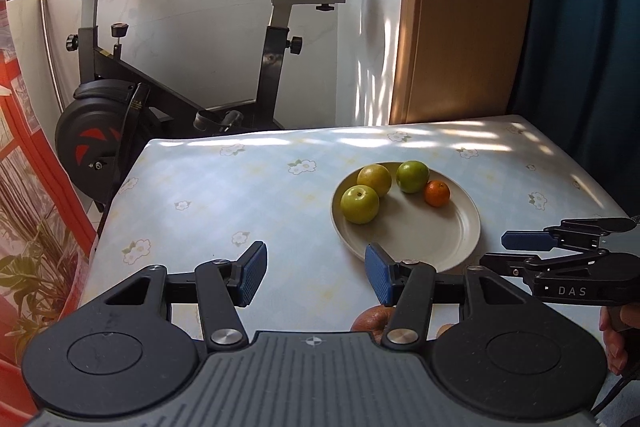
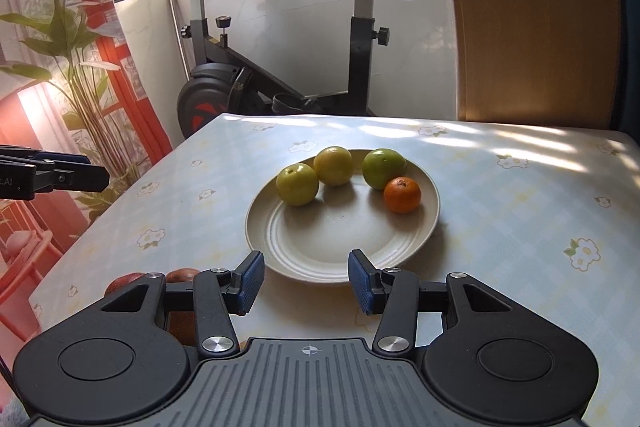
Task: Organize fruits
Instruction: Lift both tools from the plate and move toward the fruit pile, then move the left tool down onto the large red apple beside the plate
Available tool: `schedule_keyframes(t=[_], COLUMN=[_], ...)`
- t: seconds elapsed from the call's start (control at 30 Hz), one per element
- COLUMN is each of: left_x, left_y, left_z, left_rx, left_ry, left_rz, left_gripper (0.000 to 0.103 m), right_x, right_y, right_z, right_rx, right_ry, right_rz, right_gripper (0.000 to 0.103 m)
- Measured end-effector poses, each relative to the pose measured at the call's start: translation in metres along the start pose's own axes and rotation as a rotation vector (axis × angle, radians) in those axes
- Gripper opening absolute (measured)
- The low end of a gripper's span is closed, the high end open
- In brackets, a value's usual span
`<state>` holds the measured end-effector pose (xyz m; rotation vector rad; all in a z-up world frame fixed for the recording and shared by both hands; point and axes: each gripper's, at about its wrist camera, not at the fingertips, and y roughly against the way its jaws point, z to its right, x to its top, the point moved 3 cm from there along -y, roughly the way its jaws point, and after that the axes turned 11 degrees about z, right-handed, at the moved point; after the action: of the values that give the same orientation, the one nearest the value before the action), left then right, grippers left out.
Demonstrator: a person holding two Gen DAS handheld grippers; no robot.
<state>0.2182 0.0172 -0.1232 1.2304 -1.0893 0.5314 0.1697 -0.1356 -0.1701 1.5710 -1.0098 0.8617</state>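
- Step, as we judge it: between picks; four fruits sit on the plate (image 2: 420, 227) and more wait off it, so we read the job as partly done
- On the plate: green fruit (image 2: 298, 183) at left touching the yellow-green fruit (image 2: 333, 165) behind it; second green fruit (image 2: 383, 168) further right touching the small orange (image 2: 402, 194) in front of it; near half of the plate bare
- Plate sits mid-table on the flowered tablecloth (image 2: 520, 227); reddish-brown fruits (image 2: 182, 275) lie on the near left of the table, just beside the plate, mostly hidden behind the gripper frames; we count two at least, cannot tell if more
- Left gripper (image 1: 316, 277): jaws apart, nothing between them, hovering over the near table left of the plate
- Right gripper (image 2: 306, 281): jaws apart, nothing between them, over the near rim of the plate; in the left view its fingers (image 1: 528, 241) come in from the right, and a hand (image 1: 614, 339) holds its grip
- Next move, we judge: swing one gripper back to the reddish-brown fruits, open wide enough to straddle one, close on it, carry it to the bare near half; round fruit may roll, so a centred grip
- Writing: "DAS" in white on the right gripper body (image 1: 572, 291); ".AI", cut off at the frame edge, on the left gripper body (image 2: 16, 183) in the right view; small yellow triangle sticker on the exercise bike (image 1: 180, 75), unreadable
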Motion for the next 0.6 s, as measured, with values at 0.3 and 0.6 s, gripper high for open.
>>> schedule_keyframes(t=[0.3, 0.6], left_x=[-0.027, -0.036], left_y=[0.001, -0.002], left_z=[-0.011, -0.028], left_rx=[0.027, 0.077], left_ry=[0.122, 0.121], left_rz=[-0.029, -0.041], left_gripper=[0.057, 0.057], right_x=[-0.011, -0.014], right_y=[-0.006, -0.016], right_z=[-0.023, -0.031], right_rx=[0.037, 0.070], right_ry=[0.055, 0.030], right_rz=[-0.046, -0.082], right_gripper=[0.044, 0.045])
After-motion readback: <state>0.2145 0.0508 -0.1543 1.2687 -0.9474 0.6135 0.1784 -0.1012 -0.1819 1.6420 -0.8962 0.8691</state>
